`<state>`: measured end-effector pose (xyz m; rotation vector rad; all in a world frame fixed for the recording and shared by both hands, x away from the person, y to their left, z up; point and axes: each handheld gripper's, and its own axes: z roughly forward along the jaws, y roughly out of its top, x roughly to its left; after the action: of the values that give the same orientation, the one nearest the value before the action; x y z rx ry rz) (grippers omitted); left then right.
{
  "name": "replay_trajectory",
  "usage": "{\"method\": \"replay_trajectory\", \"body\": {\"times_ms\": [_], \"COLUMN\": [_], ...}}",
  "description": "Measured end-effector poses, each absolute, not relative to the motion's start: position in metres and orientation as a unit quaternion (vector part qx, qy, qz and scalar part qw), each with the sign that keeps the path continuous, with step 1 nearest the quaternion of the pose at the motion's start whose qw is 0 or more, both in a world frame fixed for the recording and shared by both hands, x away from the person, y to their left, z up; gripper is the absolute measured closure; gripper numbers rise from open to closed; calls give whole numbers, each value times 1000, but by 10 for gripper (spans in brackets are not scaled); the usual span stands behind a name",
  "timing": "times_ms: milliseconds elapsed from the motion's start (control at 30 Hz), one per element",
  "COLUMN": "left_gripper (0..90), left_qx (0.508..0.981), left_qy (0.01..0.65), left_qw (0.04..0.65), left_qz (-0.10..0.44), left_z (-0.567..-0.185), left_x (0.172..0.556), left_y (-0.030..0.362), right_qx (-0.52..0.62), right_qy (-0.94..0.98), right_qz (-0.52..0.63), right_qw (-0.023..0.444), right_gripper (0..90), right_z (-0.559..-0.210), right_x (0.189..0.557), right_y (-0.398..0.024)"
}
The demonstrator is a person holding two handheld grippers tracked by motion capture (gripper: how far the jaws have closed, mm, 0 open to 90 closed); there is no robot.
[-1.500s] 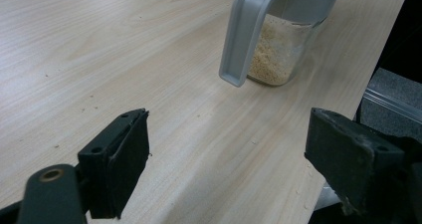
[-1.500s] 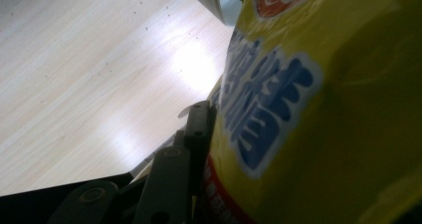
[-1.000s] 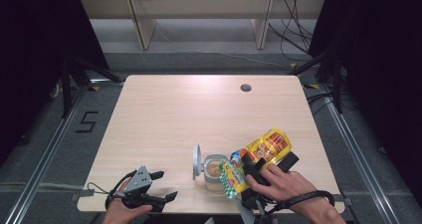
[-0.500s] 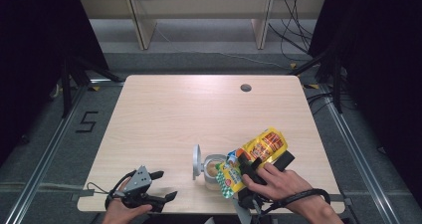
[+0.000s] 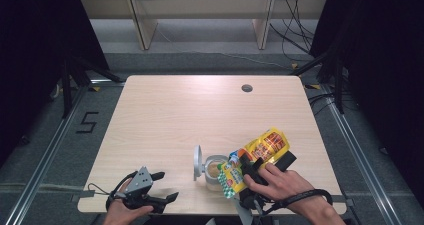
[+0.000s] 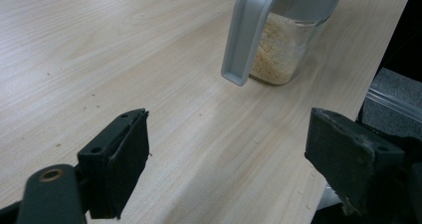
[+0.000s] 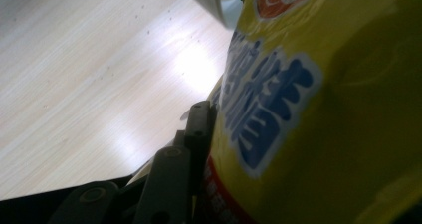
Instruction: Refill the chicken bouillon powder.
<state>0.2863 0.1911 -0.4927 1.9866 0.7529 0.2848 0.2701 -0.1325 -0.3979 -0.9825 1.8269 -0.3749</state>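
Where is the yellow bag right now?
In the high view the yellow bag is at the table's near right, clamped in the right gripper and tipped over the open jar beside it.

The left gripper [image 5: 161,187] sits low at the near left edge of the bench, held in the person's left hand [image 5: 126,211], its two black fingers [image 6: 119,159] spread wide apart with nothing between them. The right gripper [image 5: 250,170] lies at the near right, the right hand [image 5: 280,182] wrapped over its body, forearm coming in from the lower right. Its fingers [image 7: 196,129] are clamped against a yellow bag [image 5: 262,150].
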Motion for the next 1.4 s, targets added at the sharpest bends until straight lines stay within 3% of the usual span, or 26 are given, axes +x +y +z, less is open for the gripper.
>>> {"method": "replay_trajectory", "body": {"times_ms": [1400], "left_gripper": [168], "left_qx": [819], "left_qy": [308], "left_qw": [470], "left_qz": [117], "left_z": [-492], "left_x": [286], "left_y": [193], "right_qx": [-406], "right_qy": [757], "right_qz": [-160], "right_qw": [486], "right_gripper": [713], "right_z": [-400], "right_x": [275], "right_y": [-133]}}
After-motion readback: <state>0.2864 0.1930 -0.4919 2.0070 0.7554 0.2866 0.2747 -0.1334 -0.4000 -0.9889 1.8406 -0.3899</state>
